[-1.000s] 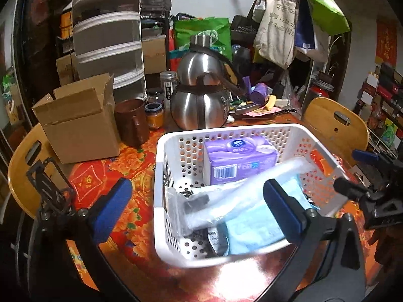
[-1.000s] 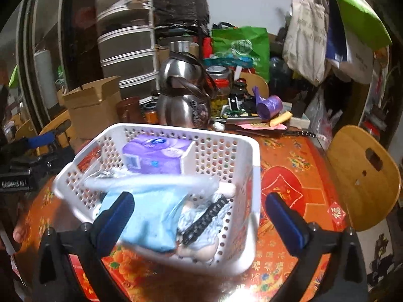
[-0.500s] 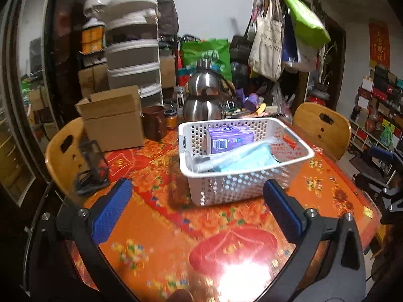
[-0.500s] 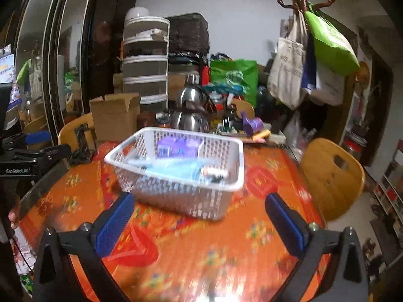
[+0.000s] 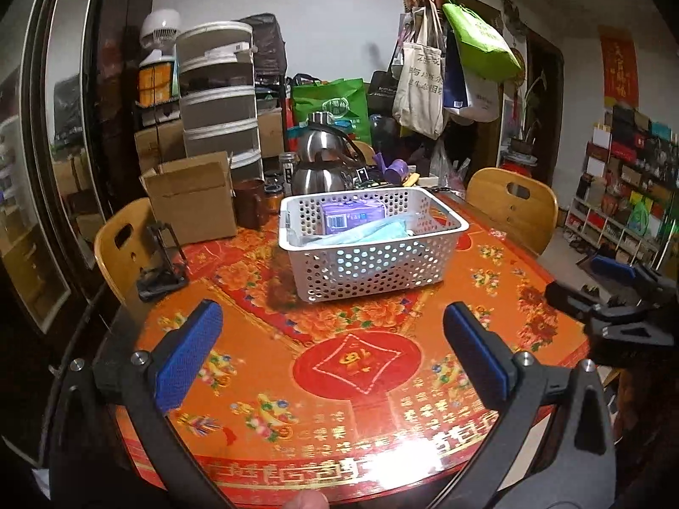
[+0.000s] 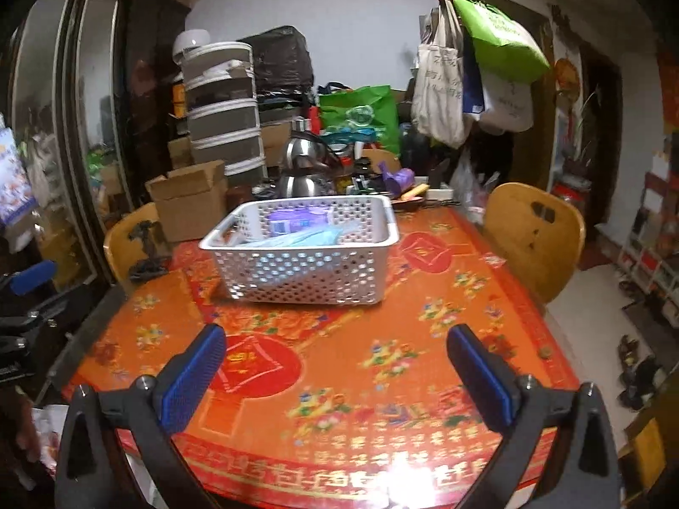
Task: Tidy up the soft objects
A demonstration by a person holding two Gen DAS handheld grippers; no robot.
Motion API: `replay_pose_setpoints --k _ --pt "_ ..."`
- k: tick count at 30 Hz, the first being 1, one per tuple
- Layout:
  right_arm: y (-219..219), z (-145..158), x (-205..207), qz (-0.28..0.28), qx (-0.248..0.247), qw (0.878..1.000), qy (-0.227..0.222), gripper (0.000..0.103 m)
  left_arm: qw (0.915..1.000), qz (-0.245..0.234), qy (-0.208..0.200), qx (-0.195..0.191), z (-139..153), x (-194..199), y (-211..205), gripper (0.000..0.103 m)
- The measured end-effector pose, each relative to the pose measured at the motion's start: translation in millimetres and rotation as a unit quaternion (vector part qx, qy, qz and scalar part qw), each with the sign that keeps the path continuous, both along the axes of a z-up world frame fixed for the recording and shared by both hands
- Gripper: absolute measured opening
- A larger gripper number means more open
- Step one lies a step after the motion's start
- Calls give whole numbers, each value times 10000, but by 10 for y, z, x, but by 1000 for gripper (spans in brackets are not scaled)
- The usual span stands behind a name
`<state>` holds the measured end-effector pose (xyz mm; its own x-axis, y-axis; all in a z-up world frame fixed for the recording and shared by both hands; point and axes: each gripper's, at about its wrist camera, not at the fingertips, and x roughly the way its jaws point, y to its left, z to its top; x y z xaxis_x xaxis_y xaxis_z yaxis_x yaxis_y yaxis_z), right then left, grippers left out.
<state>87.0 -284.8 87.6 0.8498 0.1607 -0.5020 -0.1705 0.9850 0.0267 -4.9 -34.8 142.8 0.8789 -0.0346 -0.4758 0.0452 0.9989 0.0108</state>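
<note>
Grippers left (image 5: 331, 331) and right (image 6: 335, 352) gape empty near filled basket (image 5: 373, 263).

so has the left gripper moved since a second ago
Yes. The left gripper has pulled back from the white basket, which sits far smaller and farther off on the table.

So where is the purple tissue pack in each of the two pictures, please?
Left wrist view: the purple tissue pack lies at the back of the white basket, slightly above picture centre.
Right wrist view: it sits at the basket's far side, left of centre.
Shared landmark: the steel kettle just behind the basket.
</note>
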Motion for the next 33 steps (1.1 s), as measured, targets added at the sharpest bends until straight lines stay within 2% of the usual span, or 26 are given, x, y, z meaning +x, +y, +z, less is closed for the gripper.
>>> replay_pose_setpoints --k 11,33 --pt "8 -78 124 23 49 9998 186 103 9995 106 247 -171 -73 323 27 103" --pt "56 -89 78 96 -70 9997 211 103 9991 -12 363 -238 -142 395 40 103"
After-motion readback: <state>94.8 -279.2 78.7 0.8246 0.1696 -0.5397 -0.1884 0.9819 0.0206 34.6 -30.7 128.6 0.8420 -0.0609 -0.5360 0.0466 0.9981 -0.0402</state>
